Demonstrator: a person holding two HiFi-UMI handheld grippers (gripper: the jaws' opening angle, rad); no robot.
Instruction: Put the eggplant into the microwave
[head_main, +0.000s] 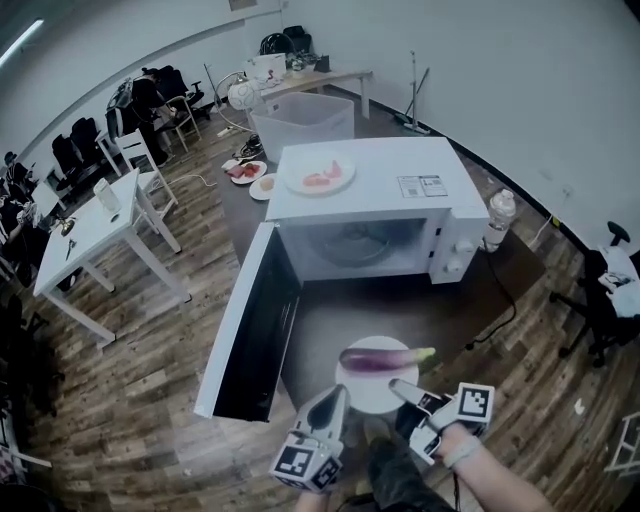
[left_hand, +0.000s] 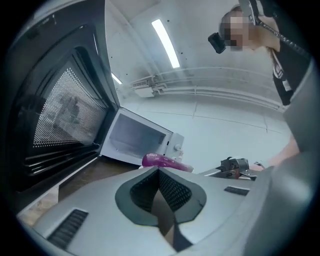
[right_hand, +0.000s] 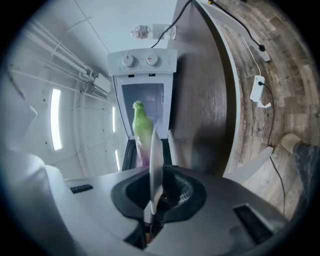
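Wood-floored room, dark table (head_main: 330, 315) bearing microwave (head_main: 400, 170). Left to right: door (head_main: 250, 330) swung wide, cavity unoccupied; left gripper (head_main: 335, 398) beside plate rim, jaws together, nothing between them; eggplant (head_main: 380, 358) lying on white plate (head_main: 370, 398) (outside, before the opening); right gripper (head_main: 402, 386) clamped on plate edge. Done — door open, plate gripped. Remaining — insertion, release.
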